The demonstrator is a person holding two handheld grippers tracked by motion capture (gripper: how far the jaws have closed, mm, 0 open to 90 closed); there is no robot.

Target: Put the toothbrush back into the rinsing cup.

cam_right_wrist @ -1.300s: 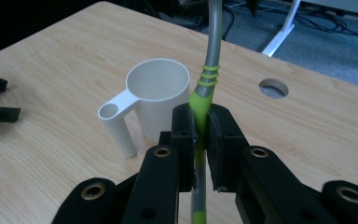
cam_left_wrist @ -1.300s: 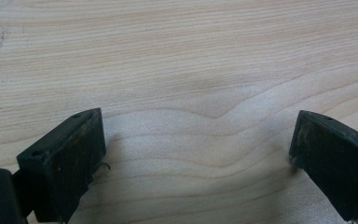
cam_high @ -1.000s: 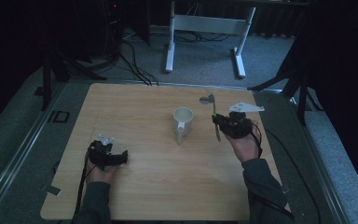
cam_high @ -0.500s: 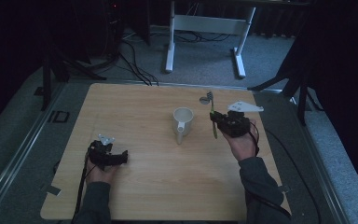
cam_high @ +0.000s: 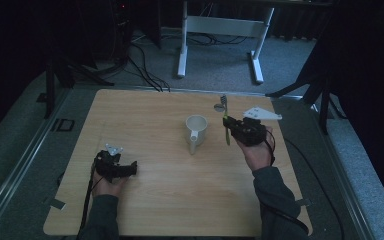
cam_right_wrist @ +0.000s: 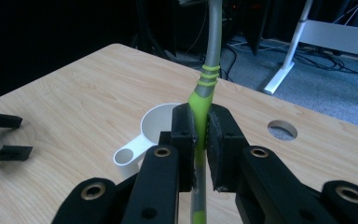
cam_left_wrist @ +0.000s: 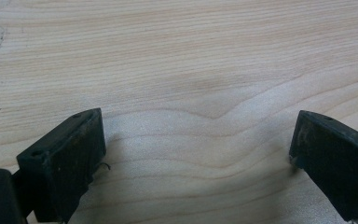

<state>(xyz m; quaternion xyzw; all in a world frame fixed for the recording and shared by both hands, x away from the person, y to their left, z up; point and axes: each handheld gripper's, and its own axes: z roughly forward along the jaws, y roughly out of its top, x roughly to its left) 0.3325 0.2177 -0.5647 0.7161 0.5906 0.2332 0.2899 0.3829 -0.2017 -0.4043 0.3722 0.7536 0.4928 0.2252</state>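
The spoon (cam_right_wrist: 200, 100) sits clamped between the pads of the right tongs (cam_right_wrist: 200, 135), gripped on its green handle, its grey stem rising past the pads. In the high view its long axis runs away from the person, bowl end farthest out. The white cup (cam_high: 196, 131) stands on the table (cam_high: 145, 120) just beside these tongs, on their inner side. A good delivery likely means a firm squeeze, the bowl end tipped down over the rim. The left tongs (cam_left_wrist: 196, 154) rest open on bare wood, well apart.
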